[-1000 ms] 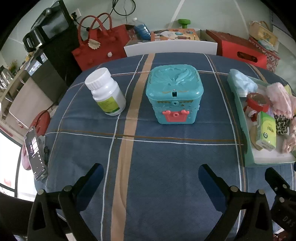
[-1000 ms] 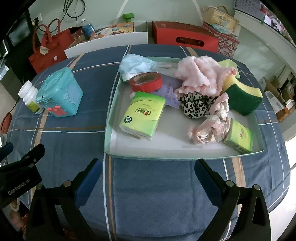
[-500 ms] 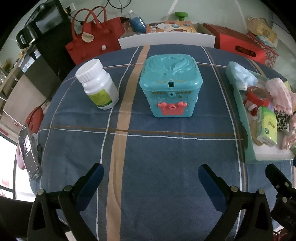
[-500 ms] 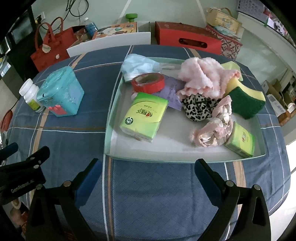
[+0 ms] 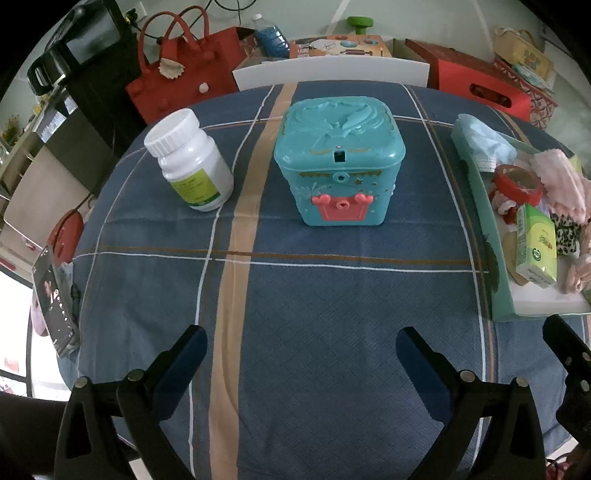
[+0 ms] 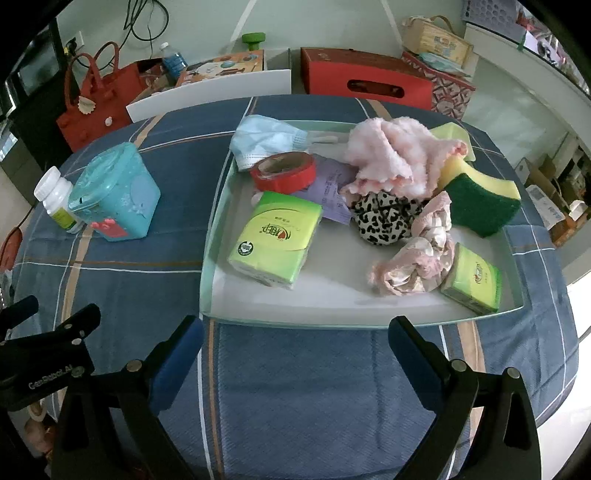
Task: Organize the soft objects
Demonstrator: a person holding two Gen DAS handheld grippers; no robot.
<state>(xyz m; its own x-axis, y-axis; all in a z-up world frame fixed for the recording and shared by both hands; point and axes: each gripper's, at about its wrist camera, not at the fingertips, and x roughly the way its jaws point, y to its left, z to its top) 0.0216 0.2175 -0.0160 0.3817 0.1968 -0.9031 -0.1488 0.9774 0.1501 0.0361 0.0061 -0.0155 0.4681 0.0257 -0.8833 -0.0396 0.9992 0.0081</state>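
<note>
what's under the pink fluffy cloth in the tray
The pink fluffy cloth lies partly over the leopard scrunchie and against the sponge. Anything else beneath it is covered and cannot be seen.

A lived-in home room, with a dining table sitting at its centre.

A plaid tablecloth (image 5: 314, 295) is covering the table, while a red handbag (image 5: 177, 85), gift boxes (image 6: 365, 79) and a water bottle (image 5: 271, 35) are crowding the floor behind a white chair (image 5: 332, 74).

A teal box (image 5: 338, 158) with a coral clasp sits on a blue plaid tablecloth (image 5: 295, 295) beside a leopard-print scrunchie (image 6: 384, 218) and a green-and-yellow sponge (image 6: 480, 199).
</note>
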